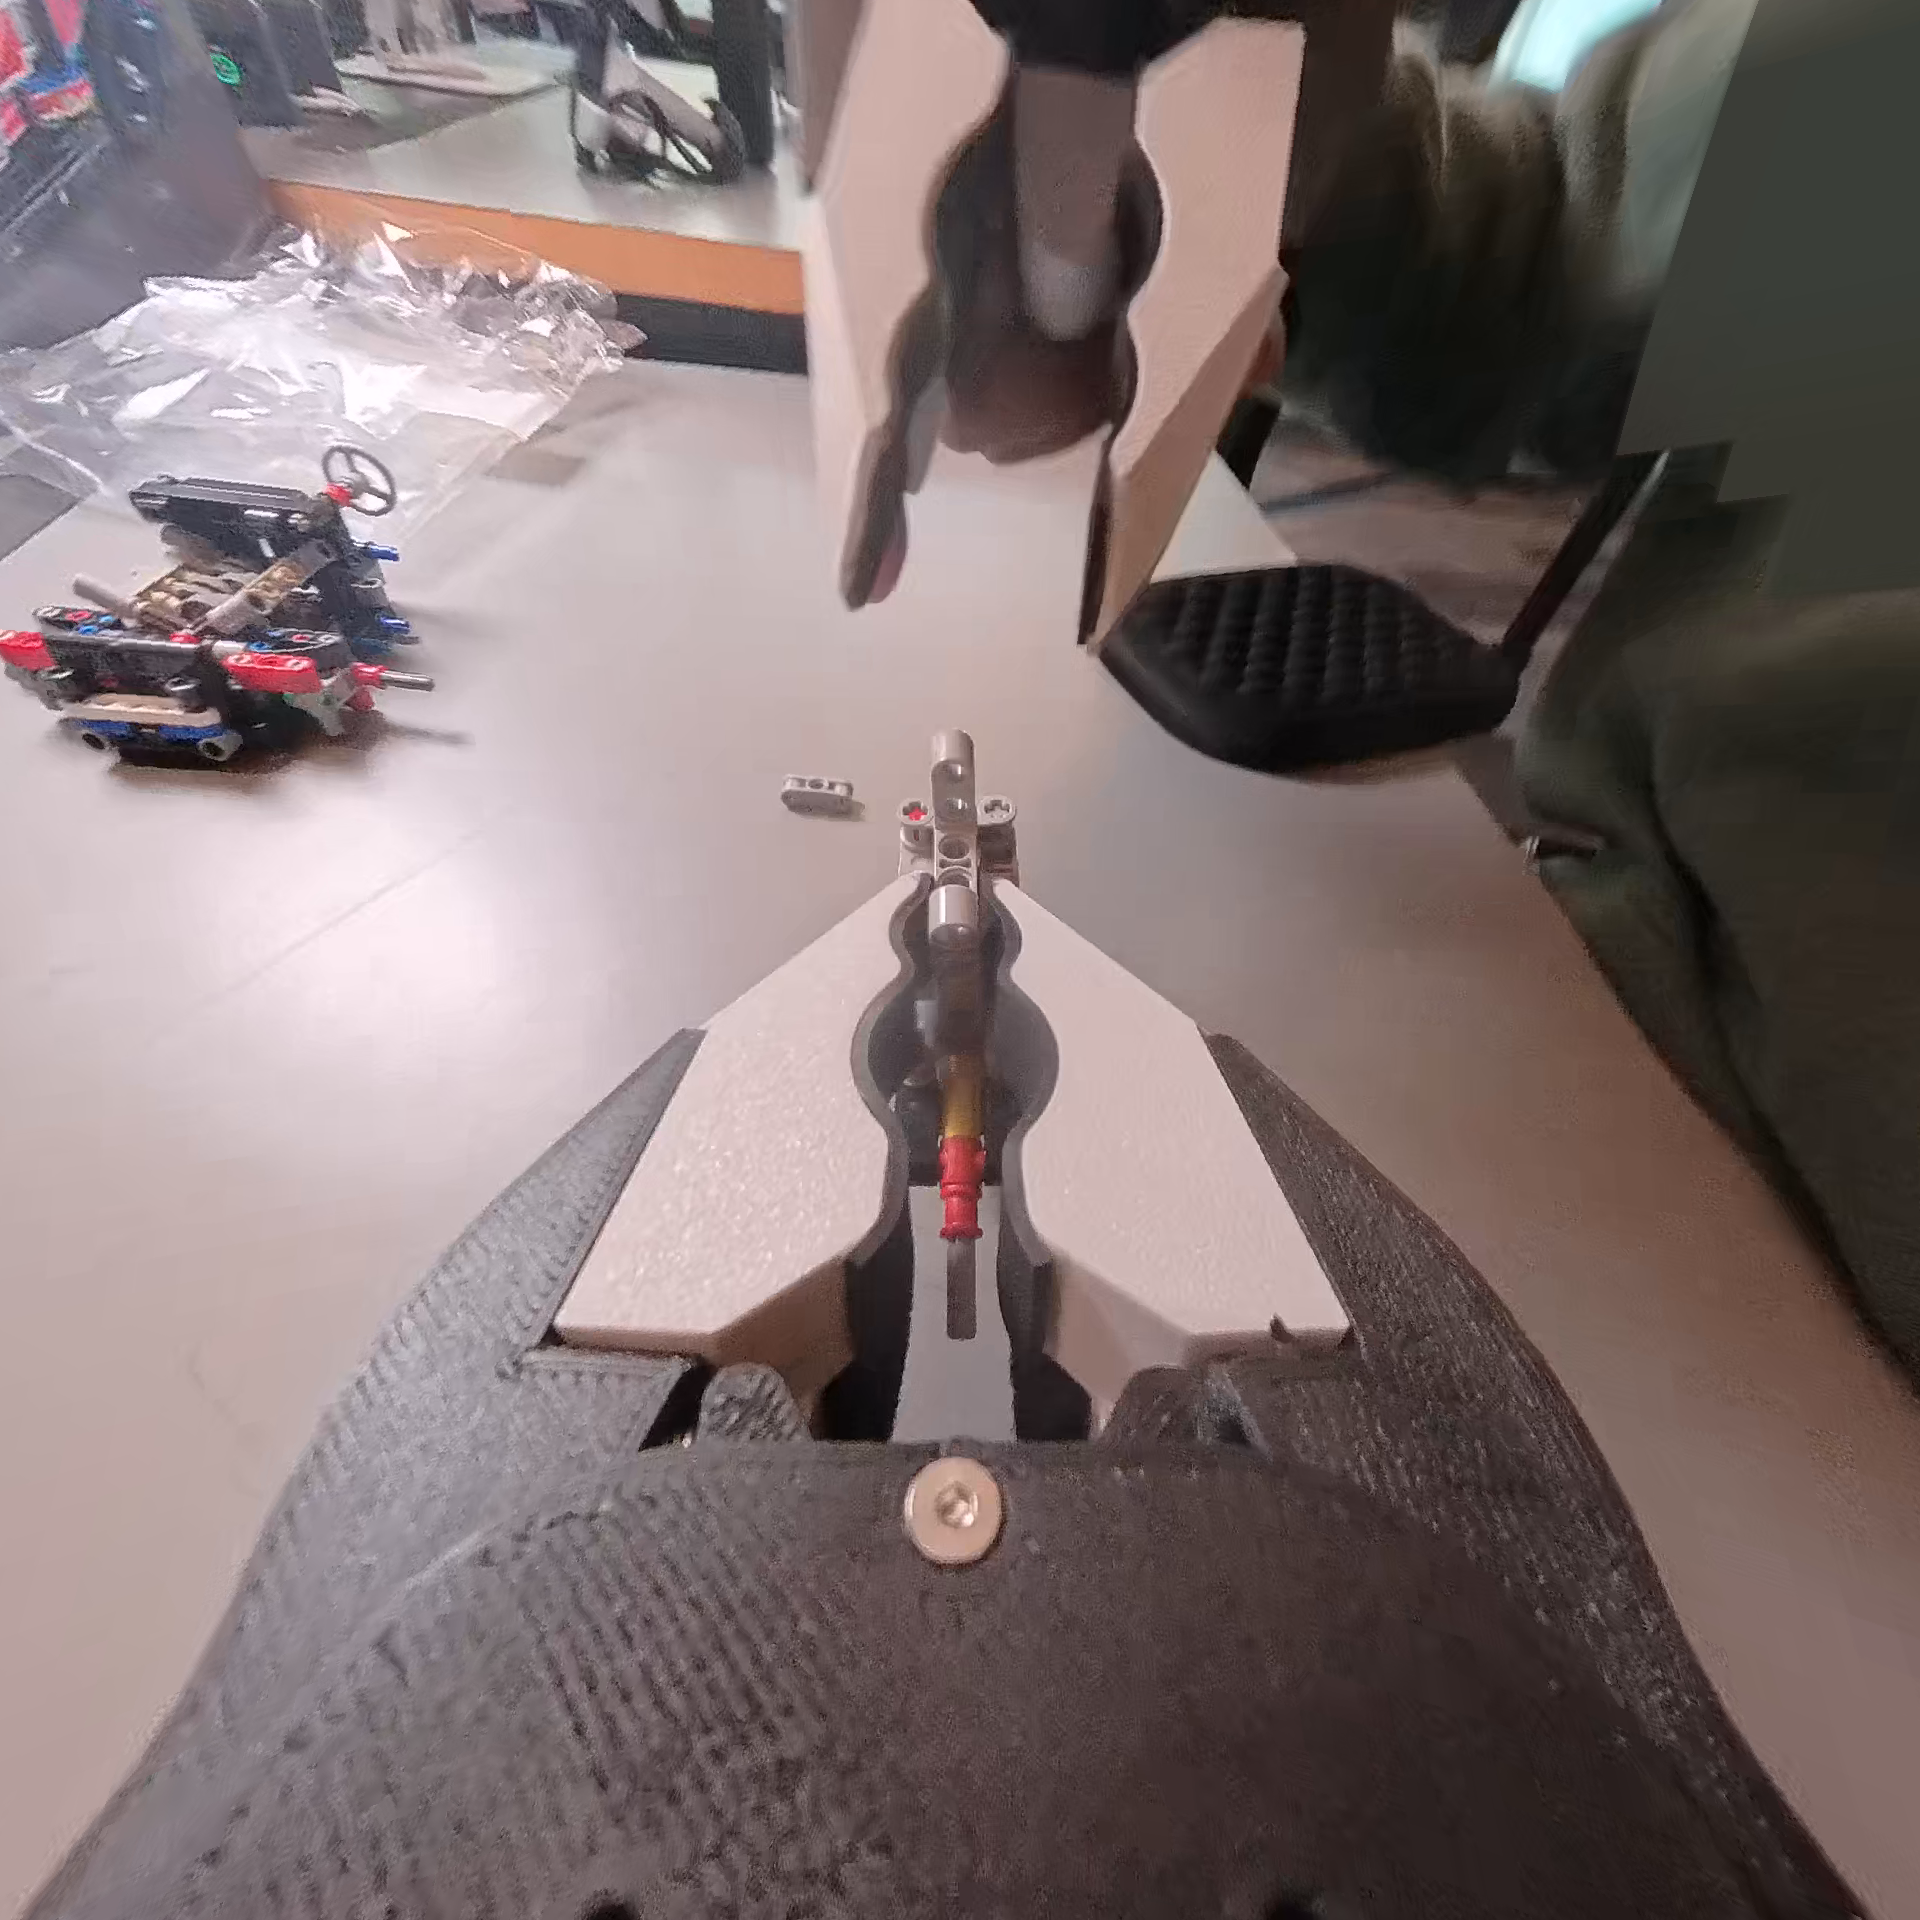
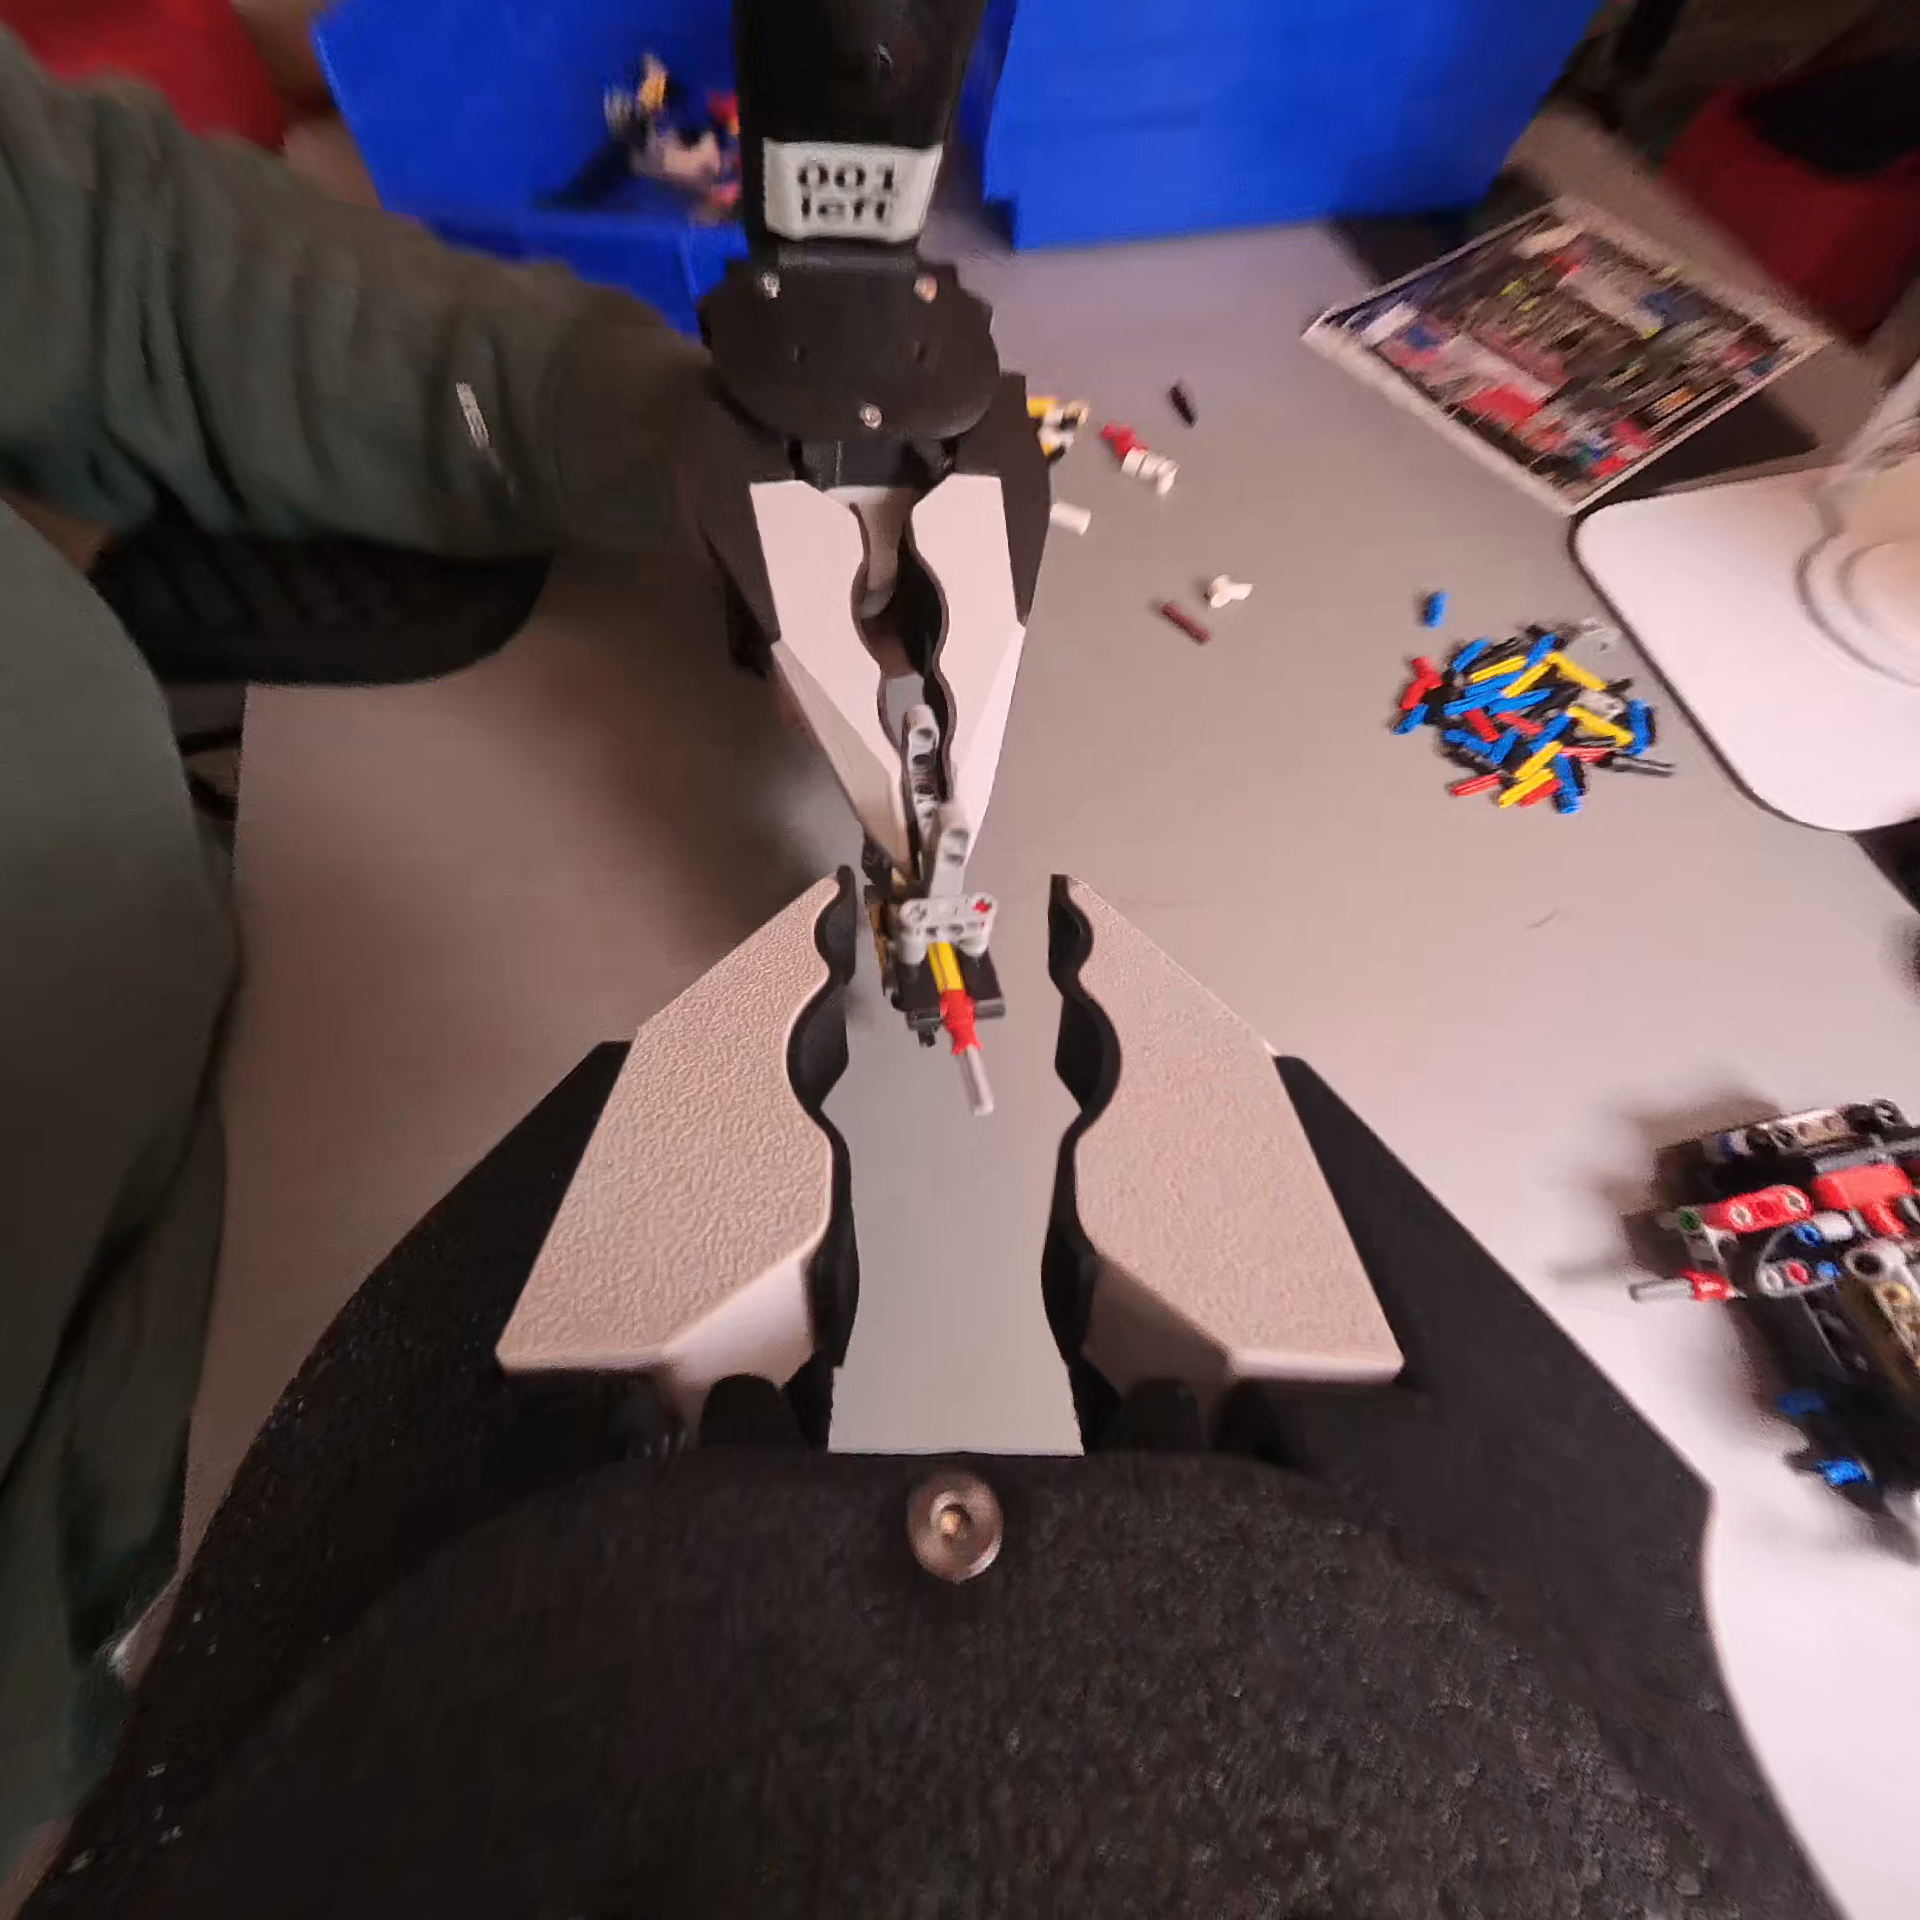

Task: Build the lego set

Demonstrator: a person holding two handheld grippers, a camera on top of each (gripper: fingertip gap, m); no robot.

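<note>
Clamping a small grey, yellow and red toy-brick sub-assembly (image 2: 940, 935) by its perforated beam, the left gripper (image 2: 925, 821) grips narrowly above the pale grey table (image 1: 520, 987). The right gripper (image 2: 951, 904) gapes around it untouched; a nudge could twist it loose.

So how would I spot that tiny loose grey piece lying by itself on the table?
Start at the pale table and find the left gripper, shut on a small grey brick assembly. Just left of that assembly's tip lies the short grey connector. Unlike everything nearby, it lies flat, alone, touching nothing.
</note>
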